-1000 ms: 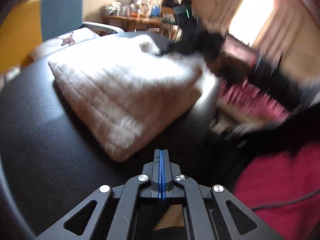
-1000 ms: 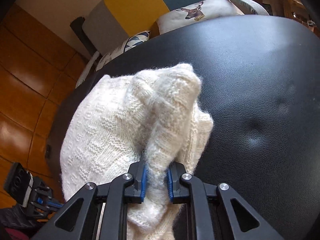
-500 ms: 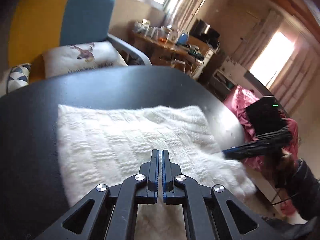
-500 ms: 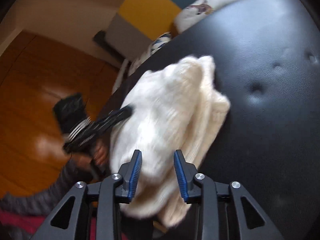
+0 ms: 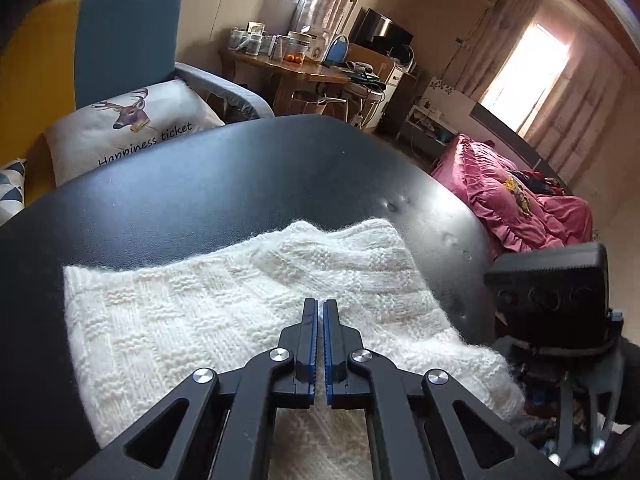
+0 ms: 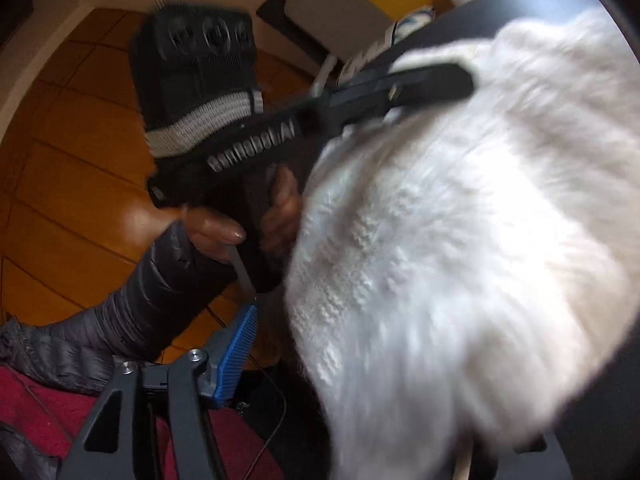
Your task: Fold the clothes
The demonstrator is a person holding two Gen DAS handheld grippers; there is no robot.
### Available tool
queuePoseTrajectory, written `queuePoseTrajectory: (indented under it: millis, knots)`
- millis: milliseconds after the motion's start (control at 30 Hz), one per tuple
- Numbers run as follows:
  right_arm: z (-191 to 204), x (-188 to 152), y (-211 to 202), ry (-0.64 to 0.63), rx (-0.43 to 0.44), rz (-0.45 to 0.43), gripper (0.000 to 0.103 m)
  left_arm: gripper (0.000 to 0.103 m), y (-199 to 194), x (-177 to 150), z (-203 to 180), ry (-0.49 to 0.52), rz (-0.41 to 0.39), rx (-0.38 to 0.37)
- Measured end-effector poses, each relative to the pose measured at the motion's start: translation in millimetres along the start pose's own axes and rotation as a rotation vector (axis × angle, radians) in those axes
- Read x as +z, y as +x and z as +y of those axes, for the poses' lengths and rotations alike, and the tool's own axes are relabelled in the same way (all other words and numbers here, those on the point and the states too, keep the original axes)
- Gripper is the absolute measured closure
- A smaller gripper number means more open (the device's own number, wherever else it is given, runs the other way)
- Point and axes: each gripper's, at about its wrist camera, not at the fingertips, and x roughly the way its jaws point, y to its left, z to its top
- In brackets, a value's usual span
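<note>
A folded white knit sweater (image 5: 248, 312) lies on the black table (image 5: 240, 176), reaching the table's near edge. My left gripper (image 5: 320, 312) hovers just over its middle, fingers nearly together, holding nothing. In the right wrist view the sweater (image 6: 460, 220) fills the right side, blurred. Only the left blue pad (image 6: 236, 356) of my right gripper shows; the sweater hides the other finger. The left gripper's body (image 6: 320, 120) and the hand holding it show there over the sweater's edge. The right gripper's body (image 5: 556, 312) sits at the table's right edge in the left wrist view.
A yellow and blue armchair (image 5: 100, 52) with a deer cushion (image 5: 128, 124) stands behind the table. A cluttered wooden desk (image 5: 300, 68) is farther back. A pink bedcover (image 5: 516, 204) lies to the right. Wooden floor (image 6: 80, 184) lies beside the table.
My right gripper opened, let go of the sweater and swung away toward the near edge. My left gripper moved over the sweater's middle, its fingers parting slightly.
</note>
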Motion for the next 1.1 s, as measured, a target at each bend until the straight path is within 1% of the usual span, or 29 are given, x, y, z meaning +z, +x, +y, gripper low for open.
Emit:
queuePoseTrajectory:
  millis: [33, 67, 100, 133, 167, 200, 233, 300, 367, 400, 467, 500, 567, 633, 700, 733, 767, 833, 867, 900, 933, 1033, 1100]
  knots:
    - [-2, -1, 8, -0.006, 0.039, 0.036, 0.039, 0.102, 2, 0, 2, -0.009, 0.003, -0.009]
    - [-1, -7, 11, -0.005, 0.094, 0.102, 0.039, 0.102, 5, -1, 4, -0.015, 0.010, -0.014]
    - [0, -12, 14, -0.004, 0.149, 0.168, 0.041, 0.101, 7, -3, 5, -0.022, 0.017, -0.019]
    - [0, -18, 17, -0.005, 0.182, 0.234, 0.048, 0.098, 9, -6, 6, -0.028, 0.026, -0.025]
    - [-1, -25, 17, -0.013, 0.109, 0.288, 0.053, 0.098, 11, -9, 7, -0.035, 0.035, -0.032]
    - [-4, -29, 12, -0.007, 0.065, 0.293, 0.071, 0.098, 14, -12, 6, -0.044, 0.040, -0.049]
    - [-8, -33, 7, -0.001, 0.021, 0.299, 0.084, 0.098, 16, -16, 3, -0.044, 0.042, -0.056]
    - [-14, -41, -3, 0.009, -0.064, 0.308, 0.091, 0.098, 17, -21, -4, -0.032, 0.025, -0.041]
    - [-11, -52, -14, 0.000, -0.103, 0.295, 0.091, 0.098, 16, -28, -6, -0.055, -0.001, -0.048]
    - [-10, -56, -21, 0.008, -0.118, 0.272, 0.091, 0.099, 15, -32, -6, -0.068, -0.011, -0.052]
    - [-10, -65, -39, 0.043, -0.131, 0.209, 0.083, 0.099, 12, -36, -9, -0.082, -0.024, -0.049]
    - [-9, -69, -51, 0.063, -0.127, 0.157, 0.072, 0.099, 11, -37, -11, -0.085, -0.028, -0.044]
    - [-6, -77, -80, 0.095, -0.118, 0.033, 0.071, 0.098, 7, -39, -13, -0.090, -0.038, -0.031]
    - [-9, -79, -108, 0.134, -0.158, -0.114, 0.066, 0.098, 4, -39, -15, -0.097, -0.045, -0.024]
    - [-17, -79, -129, 0.190, -0.162, -0.263, 0.063, 0.098, 0, -38, -17, -0.094, -0.065, -0.005]
    - [-23, -78, -134, 0.224, -0.157, -0.321, 0.061, 0.098, -2, -38, -19, -0.094, -0.076, 0.006]
    - [-28, -76, -134, 0.249, -0.149, -0.345, 0.059, 0.098, -6, -39, -22, -0.085, -0.090, 0.011]
    - [-37, -72, -133, 0.299, -0.135, -0.392, 0.059, 0.098, -13, -44, -31, -0.047, -0.110, 0.043]
    - [-41, -69, -128, 0.318, -0.152, -0.397, 0.059, 0.098, -16, -47, -35, -0.026, -0.116, 0.055]
    - [-43, -65, -120, 0.323, -0.187, -0.387, 0.060, 0.098, -20, -51, -36, -0.018, -0.120, 0.062]
    - [-44, -62, -113, 0.322, -0.226, -0.377, 0.066, 0.098, -23, -54, -38, -0.011, -0.124, 0.068]
    - [-31, -52, -105, 0.219, -0.370, -0.358, 0.083, 0.098, -31, -64, -39, -0.003, -0.134, 0.077]
    - [-11, -48, -104, 0.123, -0.529, -0.321, 0.086, 0.097, -33, -70, -38, -0.004, -0.131, 0.078]
